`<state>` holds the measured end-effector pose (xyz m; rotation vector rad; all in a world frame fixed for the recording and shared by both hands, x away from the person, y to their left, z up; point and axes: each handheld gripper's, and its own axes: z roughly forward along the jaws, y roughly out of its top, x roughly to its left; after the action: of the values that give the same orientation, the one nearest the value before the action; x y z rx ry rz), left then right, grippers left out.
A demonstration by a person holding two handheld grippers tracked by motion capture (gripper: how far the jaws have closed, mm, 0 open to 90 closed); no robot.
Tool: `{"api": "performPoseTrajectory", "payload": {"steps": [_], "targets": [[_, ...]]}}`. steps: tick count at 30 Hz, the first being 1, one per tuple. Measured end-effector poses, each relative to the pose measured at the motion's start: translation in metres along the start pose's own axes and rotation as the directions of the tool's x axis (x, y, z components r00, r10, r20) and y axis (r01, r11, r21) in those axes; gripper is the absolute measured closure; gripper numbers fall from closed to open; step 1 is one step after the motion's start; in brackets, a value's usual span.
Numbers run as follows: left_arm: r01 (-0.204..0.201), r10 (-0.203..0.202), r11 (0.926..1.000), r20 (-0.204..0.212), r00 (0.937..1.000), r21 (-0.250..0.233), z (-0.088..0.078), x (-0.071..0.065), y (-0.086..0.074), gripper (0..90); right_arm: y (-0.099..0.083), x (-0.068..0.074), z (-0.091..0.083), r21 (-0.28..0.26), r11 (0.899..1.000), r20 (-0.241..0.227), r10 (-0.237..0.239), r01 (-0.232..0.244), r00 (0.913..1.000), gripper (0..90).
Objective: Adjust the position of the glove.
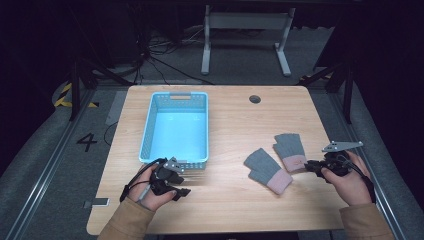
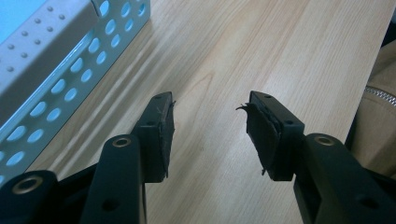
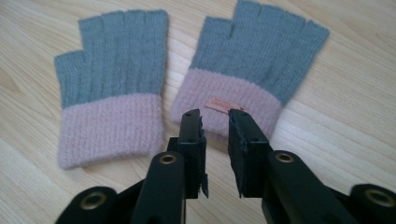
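We read this as a lab / recording bay, not a home. At 12 o'clock, a white metal desk frame [image 1: 245, 37] stands on grey carpet w/ loose cables [image 1: 165, 55] trailing across it. At 9 o'clock, yellow-black hazard tape [image 1: 64, 95] and a painted floor number [image 1: 87, 141] mark the station. The wooden table [image 1: 235, 200] sits between metal rails [image 1: 42, 175]; surroundings are blacked out.

A light blue perforated basket [image 1: 148, 125] sits on the wooden table [image 1: 235, 200], toward its far left. A round grommet [image 1: 255, 99] is set into the tabletop near the far edge.
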<state>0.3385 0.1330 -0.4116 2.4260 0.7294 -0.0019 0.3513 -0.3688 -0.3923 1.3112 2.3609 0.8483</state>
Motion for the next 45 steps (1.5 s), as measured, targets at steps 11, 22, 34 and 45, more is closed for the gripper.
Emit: {"api": "performPoseTrajectory", "payload": {"steps": [11,22,34,45], "targets": [[-0.001,0.002,0.9997,0.012,0.9999,-0.023,-0.001,-0.005,0.002,51.6,0.013,0.025,0.012,-0.042,0.999,-0.054,-0.004,0.002,0.9985,60.6],[-0.009,0.009,0.9997,0.012,0.9999,-0.022,-0.001,-0.007,0.002,51.5,0.021,0.045,0.036,-0.037,0.998,-0.08,-0.043,0.04,0.9958,52.4],[-0.013,0.013,0.9998,0.022,0.9997,-0.015,0.002,-0.008,0.003,51.2,0.017,0.052,0.062,-0.01,0.998,-0.087,-0.068,0.067,0.9939,49.0],[-0.016,0.016,0.9998,0.027,0.9995,-0.008,0.004,-0.009,0.003,50.8,0.016,0.062,0.08,0.02,0.994,-0.074,-0.104,0.106,0.9919,46.4]]}}
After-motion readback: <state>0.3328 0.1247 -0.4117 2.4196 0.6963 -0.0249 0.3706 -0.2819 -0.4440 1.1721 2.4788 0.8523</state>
